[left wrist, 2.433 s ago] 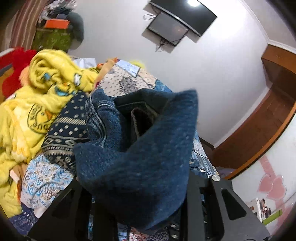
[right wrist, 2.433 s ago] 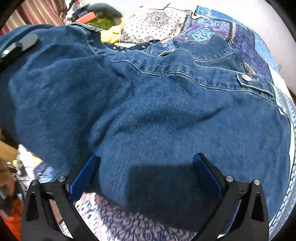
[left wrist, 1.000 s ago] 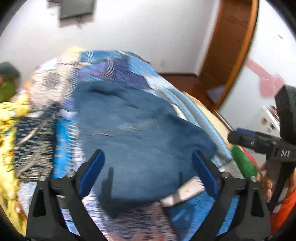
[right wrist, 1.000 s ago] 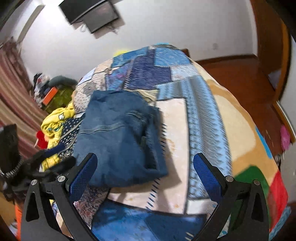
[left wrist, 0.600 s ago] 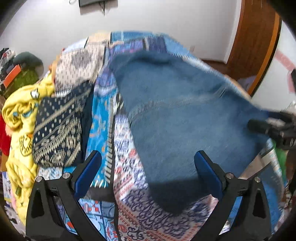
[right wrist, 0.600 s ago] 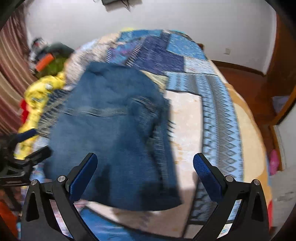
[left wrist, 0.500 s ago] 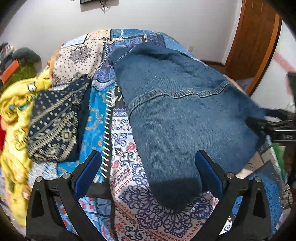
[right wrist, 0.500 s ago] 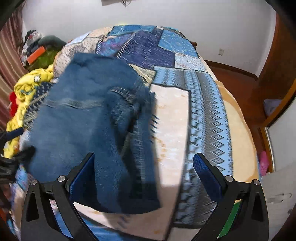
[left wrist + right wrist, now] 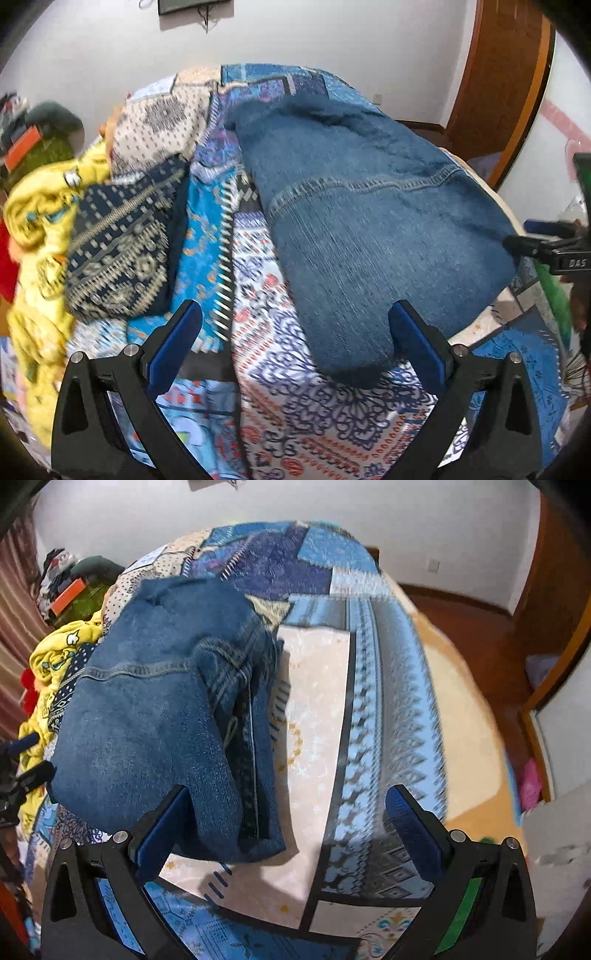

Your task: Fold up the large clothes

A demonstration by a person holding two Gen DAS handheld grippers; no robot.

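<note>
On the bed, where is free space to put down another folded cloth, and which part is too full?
Free: the cream and blue-striped bedspread right of the denim garment, out to the far bed edge, and the patterned strip between denim and the folded navy cloth. Crowded: the left side, where the yellow blanket is heaped beside the navy cloth.
</note>
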